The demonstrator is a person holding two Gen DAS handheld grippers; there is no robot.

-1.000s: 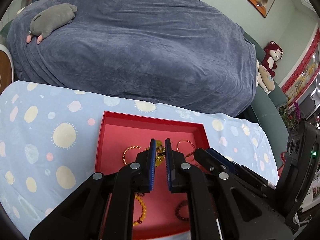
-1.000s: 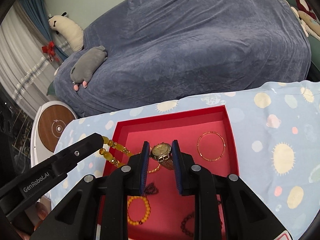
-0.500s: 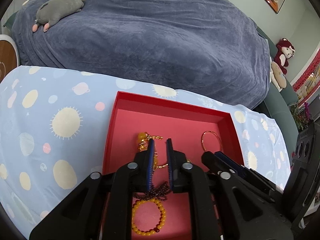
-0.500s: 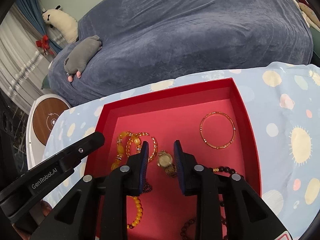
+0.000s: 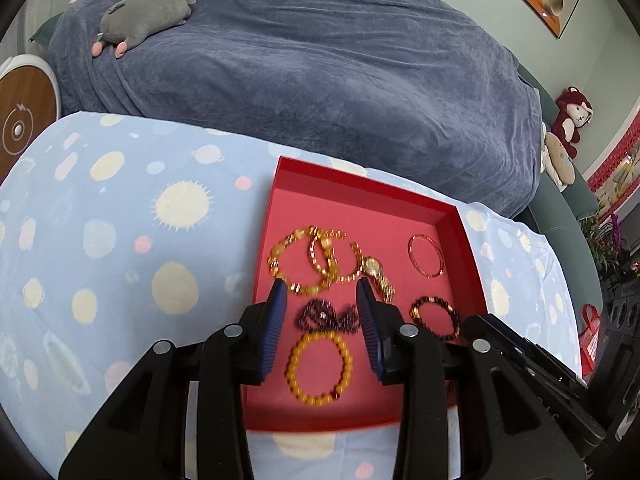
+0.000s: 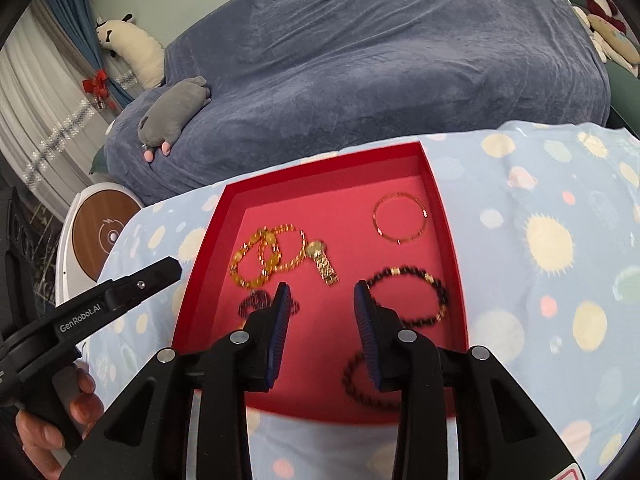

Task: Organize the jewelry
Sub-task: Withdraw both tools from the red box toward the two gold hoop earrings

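Observation:
A red tray (image 5: 360,184) sits on the sun-patterned blue cloth. Inside it lie an amber bead chain (image 5: 298,264), a gold watch (image 5: 376,272), a thin gold bangle (image 5: 426,256), a yellow bead bracelet (image 5: 320,368) and dark bead bracelets (image 5: 434,316). My left gripper (image 5: 322,296) hovers over the tray's near half. Its jaws are opening and nothing is pressed between them. My right gripper (image 6: 320,296) hangs just short of the watch (image 6: 322,262). Its jaws are also opening and hold nothing. The bangle (image 6: 400,218) lies far right in the tray (image 6: 320,168).
A couch under a slate-blue blanket (image 5: 320,80) rises behind the table, with a grey plush toy (image 5: 148,10) on it. A round white device with a wooden top (image 6: 100,236) stands at the left. A hand (image 6: 52,432) holds the left gripper's handle.
The left gripper carried the amber chain and the right the gold watch down into the tray. Both pieces now lie released, and both grippers have drawn back with wider jaws.

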